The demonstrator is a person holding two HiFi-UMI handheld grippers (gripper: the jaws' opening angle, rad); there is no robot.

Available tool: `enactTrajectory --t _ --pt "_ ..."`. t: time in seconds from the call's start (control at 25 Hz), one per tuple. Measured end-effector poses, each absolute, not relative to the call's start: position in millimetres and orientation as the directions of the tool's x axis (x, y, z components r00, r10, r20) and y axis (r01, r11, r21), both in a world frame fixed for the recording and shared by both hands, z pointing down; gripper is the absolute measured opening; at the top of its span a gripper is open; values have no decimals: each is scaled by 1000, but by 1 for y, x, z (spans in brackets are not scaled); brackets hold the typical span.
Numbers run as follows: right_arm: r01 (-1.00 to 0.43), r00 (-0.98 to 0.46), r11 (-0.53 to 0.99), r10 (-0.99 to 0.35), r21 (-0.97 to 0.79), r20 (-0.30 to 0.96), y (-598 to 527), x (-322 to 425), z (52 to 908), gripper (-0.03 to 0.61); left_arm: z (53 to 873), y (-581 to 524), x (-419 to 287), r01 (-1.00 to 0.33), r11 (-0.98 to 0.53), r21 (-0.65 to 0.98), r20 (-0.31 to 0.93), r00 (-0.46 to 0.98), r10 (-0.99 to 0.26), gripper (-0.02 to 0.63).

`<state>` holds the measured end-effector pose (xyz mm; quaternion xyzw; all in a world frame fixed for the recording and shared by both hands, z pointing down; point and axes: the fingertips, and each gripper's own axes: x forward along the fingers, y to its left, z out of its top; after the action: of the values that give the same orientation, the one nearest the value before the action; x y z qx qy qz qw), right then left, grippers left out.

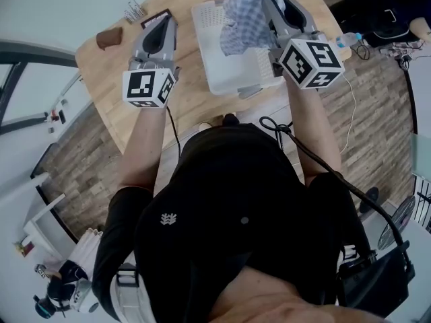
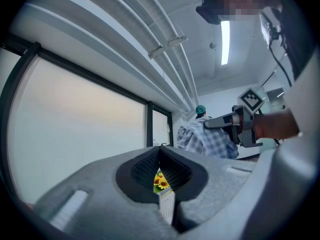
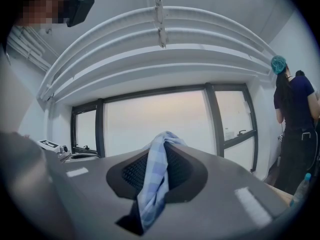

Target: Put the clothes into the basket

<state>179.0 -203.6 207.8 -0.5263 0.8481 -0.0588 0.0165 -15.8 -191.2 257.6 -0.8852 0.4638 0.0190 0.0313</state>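
Both forearms [image 1: 145, 140] reach toward 12 o'clock, grippers level. The left gripper [image 1: 163, 21], at 11 o'clock, has its jaws together, empty; the right gripper [image 1: 276, 5], at 1 o'clock, clamps checked cloth [image 1: 244, 20].

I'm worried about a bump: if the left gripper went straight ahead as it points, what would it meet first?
The left gripper would likely meet the corner of the white basket, sunflowers just behind; both show dead ahead. Depth is unclear, so it might pass above.
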Motion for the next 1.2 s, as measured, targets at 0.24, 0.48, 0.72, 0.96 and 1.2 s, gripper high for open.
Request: enactTrajectory --t 0.24,0.48,0.72,0.96,1.2 --pt "-889 -450 441 -891 -122 58 -201 176 225 64 269 -191 -18 -825 -564 -32 -42 565 -824 -2" --pt "-886 -457 443 -885 -139 92 -206 182 249 64 281 -192 -11 -831 -556 -17 -23 556 -831 -2" --pt "-880 -467 447 -876 -164 121 -212 173 275 64 297 -193 -24 -839 -544 -4 5 544 -839 -2" --pt "-872 -481 452 -863 -188 158 -215 170 302 64 308 -196 -29 -846 -533 -10 22 533 -846 -2" --pt "-868 -489 450 -848 -212 205 -215 166 333 64 324 -192 -35 -855 -519 11 43 519 -854 -2"
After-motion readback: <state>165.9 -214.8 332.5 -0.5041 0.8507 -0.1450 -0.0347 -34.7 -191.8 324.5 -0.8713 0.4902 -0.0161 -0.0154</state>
